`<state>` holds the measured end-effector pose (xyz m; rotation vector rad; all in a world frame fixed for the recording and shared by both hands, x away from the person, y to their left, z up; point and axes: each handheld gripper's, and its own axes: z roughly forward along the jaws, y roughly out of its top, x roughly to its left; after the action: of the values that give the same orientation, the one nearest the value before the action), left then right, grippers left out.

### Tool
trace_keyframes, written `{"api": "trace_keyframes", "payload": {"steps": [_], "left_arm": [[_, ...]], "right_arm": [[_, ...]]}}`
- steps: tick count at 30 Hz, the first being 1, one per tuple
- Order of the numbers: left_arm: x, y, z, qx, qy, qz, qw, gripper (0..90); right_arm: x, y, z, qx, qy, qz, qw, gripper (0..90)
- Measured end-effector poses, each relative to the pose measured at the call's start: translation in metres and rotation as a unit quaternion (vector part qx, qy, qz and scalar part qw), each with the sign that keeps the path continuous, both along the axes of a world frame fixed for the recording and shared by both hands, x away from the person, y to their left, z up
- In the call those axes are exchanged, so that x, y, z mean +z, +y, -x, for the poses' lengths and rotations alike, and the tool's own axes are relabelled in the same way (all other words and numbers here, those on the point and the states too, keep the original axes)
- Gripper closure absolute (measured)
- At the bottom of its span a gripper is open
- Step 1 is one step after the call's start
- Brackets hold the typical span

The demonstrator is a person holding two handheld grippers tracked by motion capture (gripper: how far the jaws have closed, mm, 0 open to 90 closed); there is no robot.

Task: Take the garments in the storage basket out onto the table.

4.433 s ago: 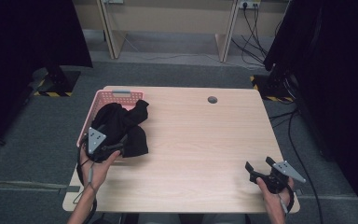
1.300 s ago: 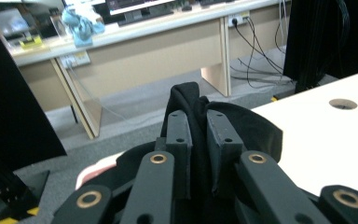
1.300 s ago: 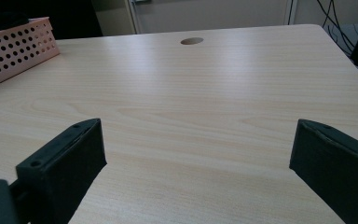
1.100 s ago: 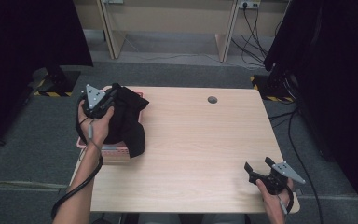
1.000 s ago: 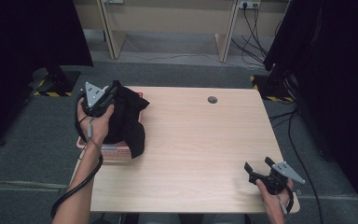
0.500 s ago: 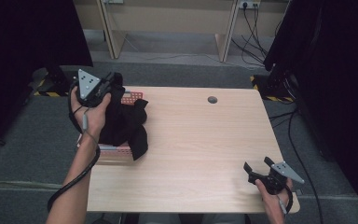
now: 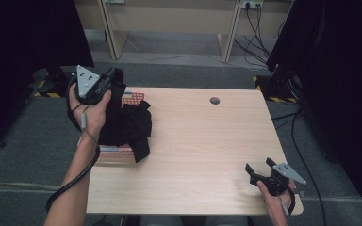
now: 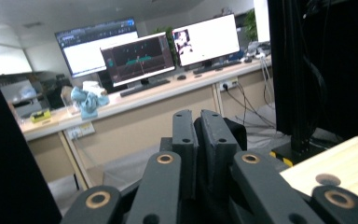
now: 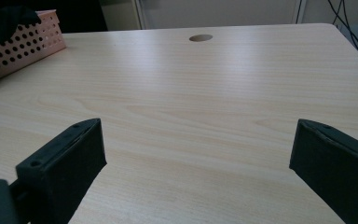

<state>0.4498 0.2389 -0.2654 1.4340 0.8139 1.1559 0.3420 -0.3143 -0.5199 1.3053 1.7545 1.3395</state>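
A black garment (image 7: 132, 125) hangs from my left gripper (image 7: 109, 80) down over a pink perforated basket (image 7: 133, 98) at the table's left edge. That gripper is raised above the basket's far corner, shut on a fold of the cloth. In the left gripper view the jaws of the left gripper (image 8: 200, 116) are pressed together with dark fabric (image 8: 233, 133) bunched behind them. My right gripper (image 7: 258, 165) rests low near the table's front right corner, open and holding nothing. The right gripper (image 9: 198, 135) has bare wood between its wide-apart jaws, and the basket (image 9: 23, 42) sits far off.
The wooden table (image 7: 207, 150) has a round cable hole (image 7: 214, 100) near its far edge. Black curtains stand at left and right. Desk legs and cables lie on the floor beyond the table. Monitors (image 8: 140, 58) stand on a bench in the distance.
My left gripper has risen and moved back to the left, drawing the black garment up from the basket. The right gripper has stayed where it was.
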Motion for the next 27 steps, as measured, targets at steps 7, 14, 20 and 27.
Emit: {"api": "trace_keyframes", "payload": {"steps": [7, 14, 20, 27], "left_arm": [[0.02, -0.01, 0.003, -0.009, -0.017, -0.004, 0.9998, 84.5], [0.036, -0.017, 0.005, -0.018, -0.028, -0.005, 0.9994, 84.5], [0.059, -0.025, 0.009, -0.031, -0.048, -0.003, 0.9984, 84.6], [0.068, -0.033, 0.012, -0.036, -0.057, -0.008, 0.9977, 84.6]], "right_arm": [[0.018, 0.022, -0.003, 0.039, -0.024, -0.004, 0.9989, 3.2], [0.035, 0.051, -0.011, 0.078, -0.042, -0.011, 0.996, 3.2], [0.048, 0.071, -0.018, 0.099, -0.051, -0.013, 0.9937, 3.2], [0.063, 0.096, -0.027, 0.127, -0.067, -0.021, 0.9894, 3.2]]}}
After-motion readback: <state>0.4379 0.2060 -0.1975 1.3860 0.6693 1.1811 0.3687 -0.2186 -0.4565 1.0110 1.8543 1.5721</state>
